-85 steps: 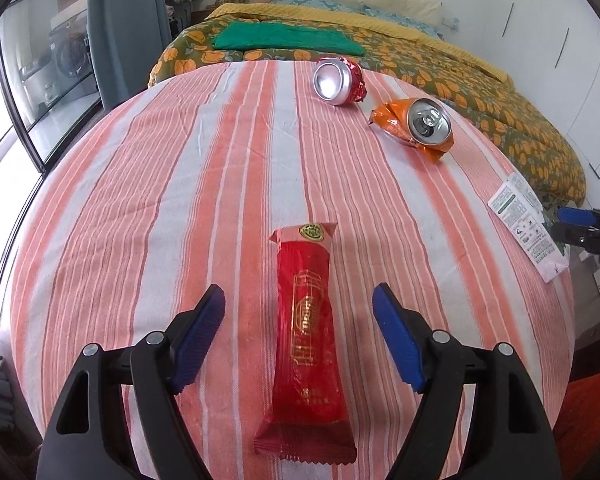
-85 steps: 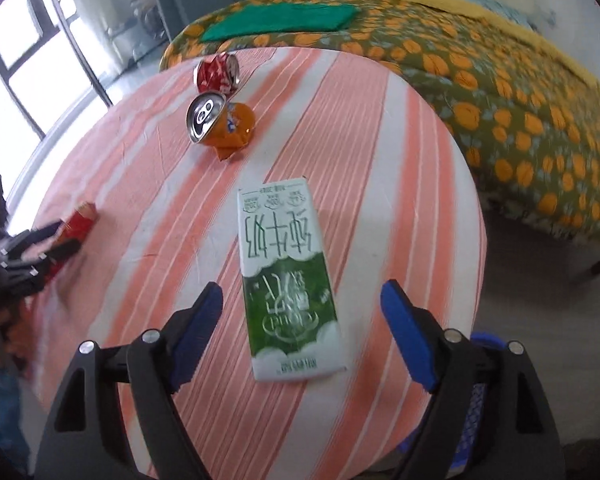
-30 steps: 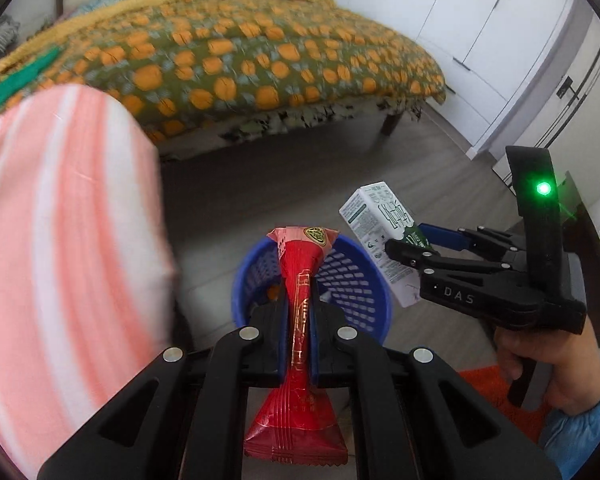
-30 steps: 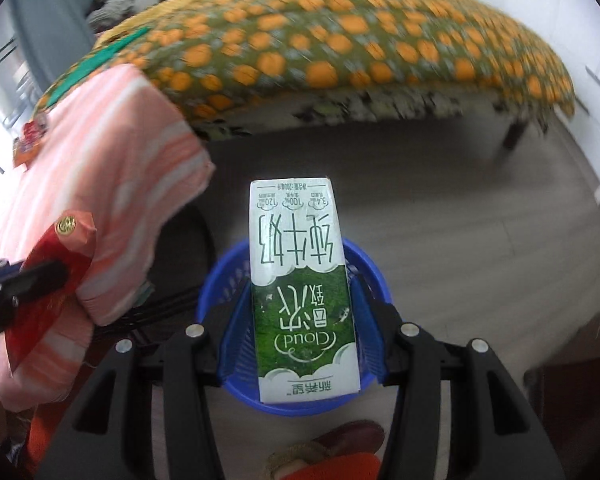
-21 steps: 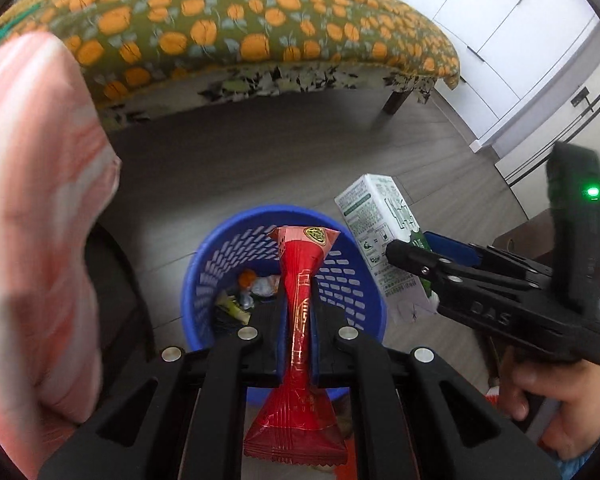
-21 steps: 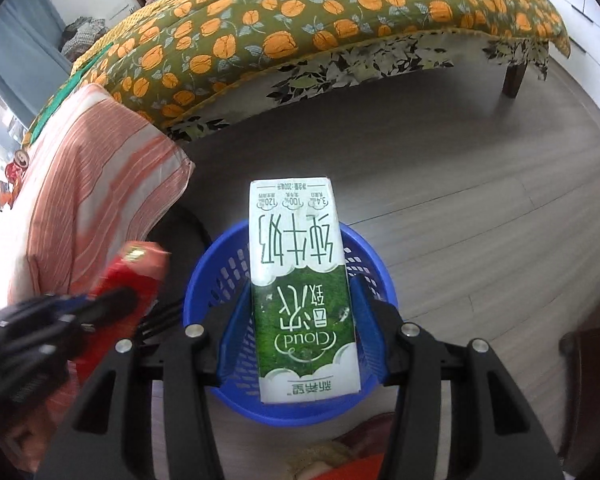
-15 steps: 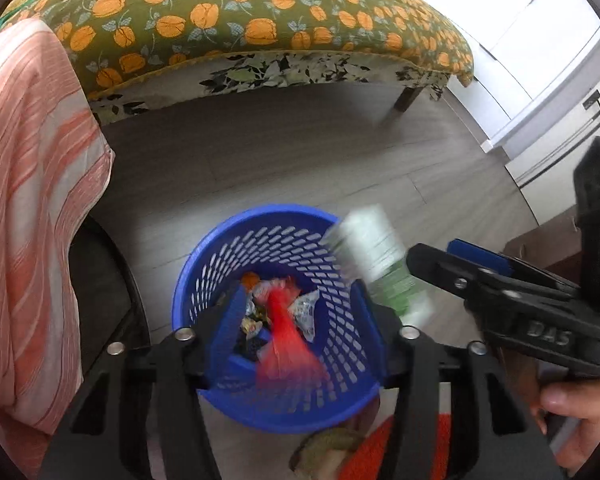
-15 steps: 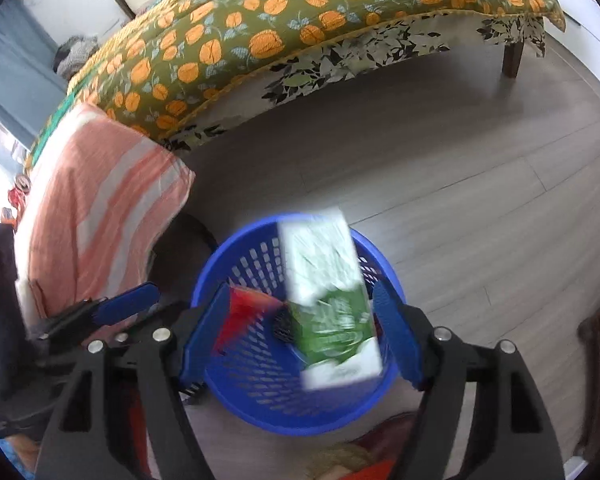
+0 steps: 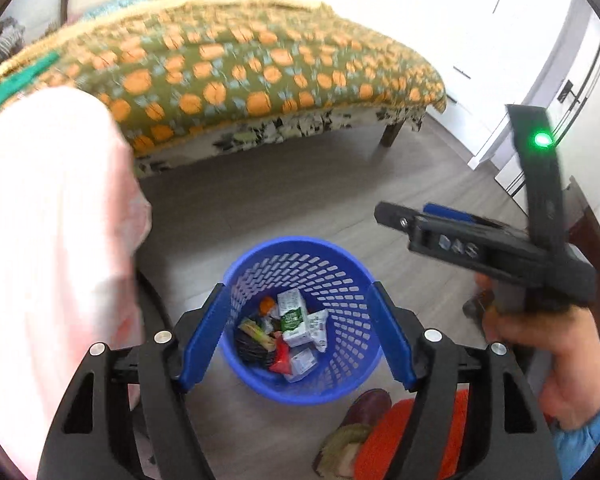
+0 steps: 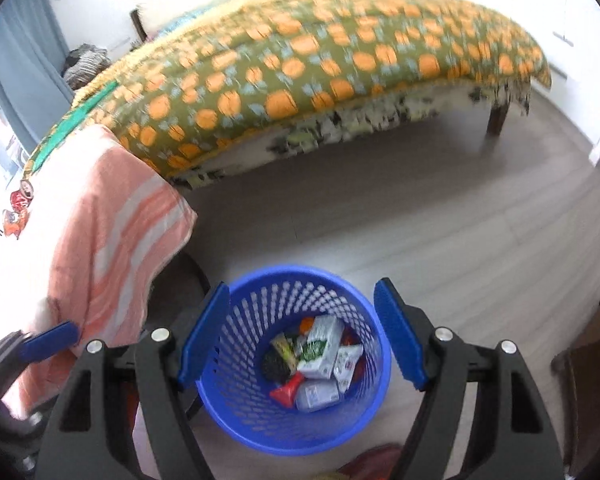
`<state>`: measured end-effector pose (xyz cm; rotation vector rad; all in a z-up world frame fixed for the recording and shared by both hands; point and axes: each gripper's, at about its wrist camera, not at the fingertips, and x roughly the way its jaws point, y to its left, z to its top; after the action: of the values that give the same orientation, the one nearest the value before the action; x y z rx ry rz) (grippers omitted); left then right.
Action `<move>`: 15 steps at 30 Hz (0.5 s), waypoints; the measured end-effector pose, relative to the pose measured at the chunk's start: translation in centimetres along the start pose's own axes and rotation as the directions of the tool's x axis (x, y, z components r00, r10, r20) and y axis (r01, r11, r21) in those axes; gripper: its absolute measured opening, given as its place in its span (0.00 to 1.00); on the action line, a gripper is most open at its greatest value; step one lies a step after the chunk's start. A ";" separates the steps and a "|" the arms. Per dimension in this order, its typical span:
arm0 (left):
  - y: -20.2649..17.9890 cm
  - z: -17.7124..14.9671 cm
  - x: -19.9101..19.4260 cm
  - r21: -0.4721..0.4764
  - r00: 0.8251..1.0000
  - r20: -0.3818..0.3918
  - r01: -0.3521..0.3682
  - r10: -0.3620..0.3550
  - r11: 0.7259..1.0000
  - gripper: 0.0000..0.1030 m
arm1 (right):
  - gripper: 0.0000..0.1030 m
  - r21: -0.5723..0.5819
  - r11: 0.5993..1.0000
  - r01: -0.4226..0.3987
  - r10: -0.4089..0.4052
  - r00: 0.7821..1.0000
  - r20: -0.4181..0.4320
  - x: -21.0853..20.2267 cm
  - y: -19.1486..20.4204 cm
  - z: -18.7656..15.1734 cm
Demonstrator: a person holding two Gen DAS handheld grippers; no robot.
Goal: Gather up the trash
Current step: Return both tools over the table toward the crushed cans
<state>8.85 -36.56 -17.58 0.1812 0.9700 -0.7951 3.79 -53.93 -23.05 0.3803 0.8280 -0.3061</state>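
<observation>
A: Quick pass. L gripper (image 9: 296, 336) state?

B: Jaws spread wide, nothing between them. It hangs right over the blue basket (image 9: 352, 384), which sits on the wood floor (image 9: 300, 196) just beside the table w/ the pink striped cloth (image 9: 52, 220).

A: R gripper (image 10: 302, 338)?

B: Same on its own cam: blue pads parted, nothing held, basket mouth framed between them. In the left cam it shows side-on at upper right, held in the person's hand (image 9: 540, 344), green LED on.

A: Where's the trash?

B: Inside the basket. Green-and-white milk carton (image 10: 320, 346) lying on the heap, red wrapper (image 10: 288, 393) wedged low beside it, a couple more white cartons, something dark; can't ID the rest, too small and a bit blurred.

A: Why both grippers parked up there?

B: My read: drop position. Fingers point down over the rim so anything let go lands inside, not on the floor. The basket being close to the table edge makes for a short carry.

A: Task finished?

B: Prob not. Right cam shows a red can (image 10: 23, 197) and an orange crushed can (image 10: 14, 219) on the tablecloth at far left, well apart from the basket. Judging by that, next is swinging back to the table for those.

A: Risks?

B: Crushed cans are irregular and may slip in a pinch, imo.
</observation>
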 end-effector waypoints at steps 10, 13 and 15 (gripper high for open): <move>11.6 -5.7 -9.9 -0.097 0.978 0.046 -0.197 0.203 0.975 0.72 | 0.75 -0.241 0.970 -0.018 0.048 0.992 0.119 -2.5 11.1 -2.1; 17.4 -7.2 -12.4 -0.166 0.960 0.032 -0.269 0.278 0.949 0.73 | 0.75 -0.308 0.948 -0.085 0.123 0.987 0.104 -3.2 16.0 -3.7; 20.6 -7.9 -13.5 -0.199 0.947 0.016 -0.312 0.321 0.929 0.73 | 0.75 -0.364 0.921 -0.141 0.177 0.982 0.069 -3.4 19.9 -4.8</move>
<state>13.25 -11.15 -15.55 0.1439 0.9373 -0.4028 6.60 -33.70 -19.33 0.0876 0.7304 -0.0183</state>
